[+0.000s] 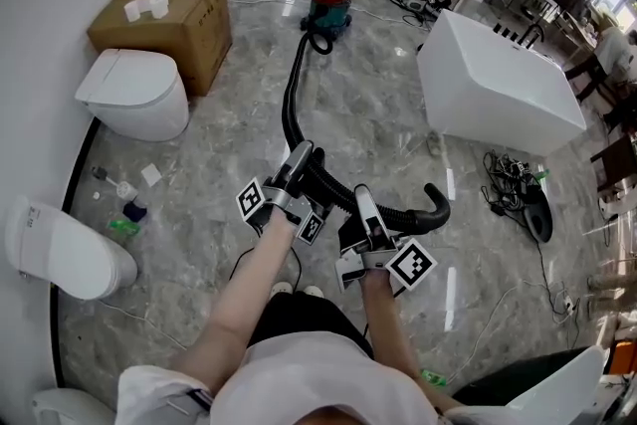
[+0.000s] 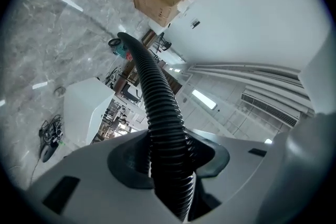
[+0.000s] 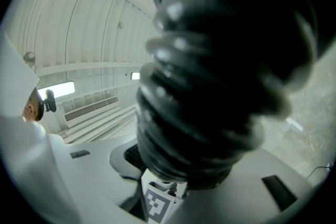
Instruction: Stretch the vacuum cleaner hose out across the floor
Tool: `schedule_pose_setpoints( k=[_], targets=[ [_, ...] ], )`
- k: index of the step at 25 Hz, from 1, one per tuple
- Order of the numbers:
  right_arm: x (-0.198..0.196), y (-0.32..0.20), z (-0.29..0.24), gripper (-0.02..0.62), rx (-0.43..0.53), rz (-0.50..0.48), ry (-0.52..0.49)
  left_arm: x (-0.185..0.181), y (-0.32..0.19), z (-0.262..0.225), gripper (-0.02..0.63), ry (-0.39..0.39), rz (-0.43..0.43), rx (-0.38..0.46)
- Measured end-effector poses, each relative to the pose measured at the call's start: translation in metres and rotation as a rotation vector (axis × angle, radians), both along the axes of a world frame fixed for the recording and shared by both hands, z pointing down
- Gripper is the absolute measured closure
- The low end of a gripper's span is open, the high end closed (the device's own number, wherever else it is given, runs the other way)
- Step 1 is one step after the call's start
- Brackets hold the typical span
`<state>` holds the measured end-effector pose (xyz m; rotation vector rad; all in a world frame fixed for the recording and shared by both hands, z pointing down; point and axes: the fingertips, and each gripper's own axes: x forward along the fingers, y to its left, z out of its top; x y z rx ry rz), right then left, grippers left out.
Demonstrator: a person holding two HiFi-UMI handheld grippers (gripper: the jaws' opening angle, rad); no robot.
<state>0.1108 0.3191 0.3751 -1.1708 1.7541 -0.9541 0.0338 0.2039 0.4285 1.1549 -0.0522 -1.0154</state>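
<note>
Hose (image 1: 292, 95): black, ribbed, held up at the near end and trailing back to the red vacuum cleaner (image 1: 329, 3).
Left gripper (image 1: 299, 157): clamped round the hose.
Right gripper (image 1: 361, 199): gripping the hose near its curved end.
Floor (image 1: 378, 114): grey marble.
Around: white bathtub (image 1: 498, 80) on the right; cardboard box (image 1: 164, 20) and toilet (image 1: 134, 95) on the left.

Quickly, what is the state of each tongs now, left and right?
Left tongs: closed on the black vacuum hose.
Right tongs: closed on the same hose, nearer its free end.
</note>
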Motion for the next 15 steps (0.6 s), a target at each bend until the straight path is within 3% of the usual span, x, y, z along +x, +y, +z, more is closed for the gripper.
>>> schedule_pose_setpoints(
  k=[3,11,15],
  targets=[
    [-0.007,0.0,0.008,0.422,-0.024,-0.02,-0.015,0.0,-0.008,-0.006,0.437,-0.009,-0.035,-0.001],
    [-0.032,0.0,0.031,0.42,-0.076,-0.134,-0.077,0.005,-0.024,-0.018,0.437,-0.119,0.001,0.079],
    [-0.035,0.001,0.031,0.42,-0.079,-0.146,-0.068,0.007,-0.029,-0.023,0.437,-0.144,-0.015,0.098]
  ],
)
